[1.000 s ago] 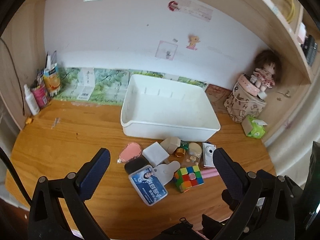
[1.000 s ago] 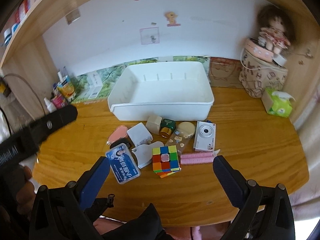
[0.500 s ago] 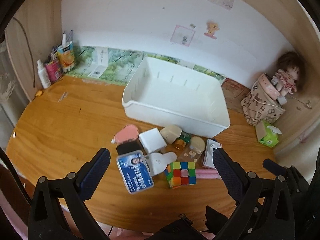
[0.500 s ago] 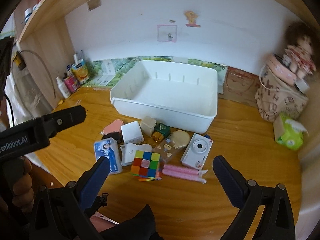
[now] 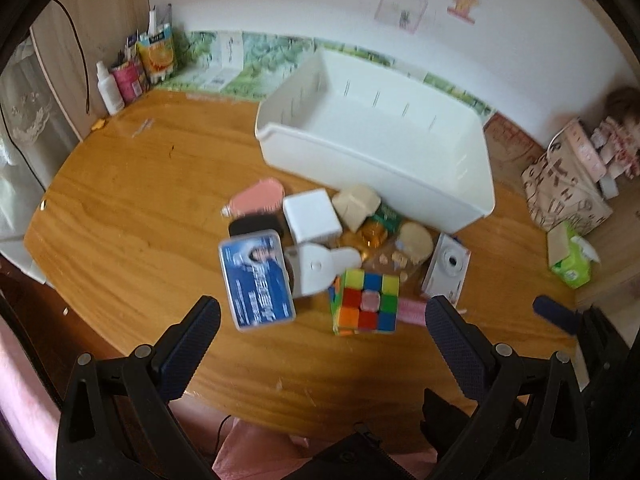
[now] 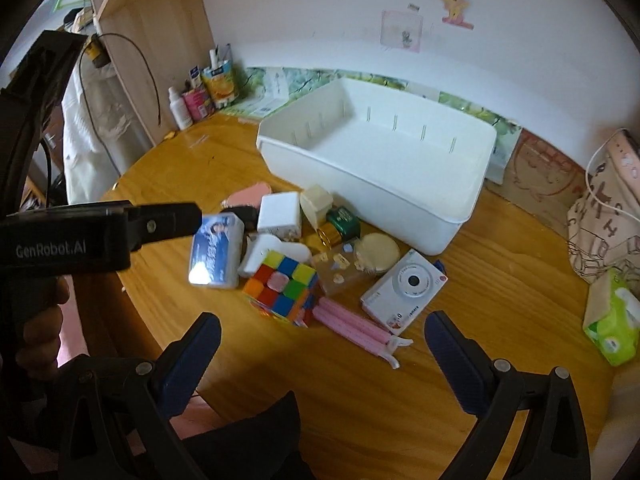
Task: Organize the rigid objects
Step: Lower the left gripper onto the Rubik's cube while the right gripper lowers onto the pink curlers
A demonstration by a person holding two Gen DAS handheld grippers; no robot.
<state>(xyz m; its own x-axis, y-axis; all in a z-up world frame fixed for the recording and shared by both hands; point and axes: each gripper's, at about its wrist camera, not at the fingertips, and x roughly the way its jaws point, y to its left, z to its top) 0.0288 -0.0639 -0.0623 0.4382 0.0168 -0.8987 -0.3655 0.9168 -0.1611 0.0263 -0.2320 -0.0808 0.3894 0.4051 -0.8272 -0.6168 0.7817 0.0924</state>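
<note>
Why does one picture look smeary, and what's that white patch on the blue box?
Left wrist view: motion blur smears the white bin and cube. Right wrist view: sharper; the patch is glare on the blue box. Both bend edges, fisheye-style.

Green tissue pack (image 6: 612, 320) beside patterned bag (image 6: 600, 232); doll (image 5: 620, 128) behind.

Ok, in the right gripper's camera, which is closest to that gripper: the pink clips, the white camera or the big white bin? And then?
1. pink clips, just ahead, between the fingers.
2. white camera, slightly farther, right of centre.
3. white bin, at the back, beyond the pile.
</note>
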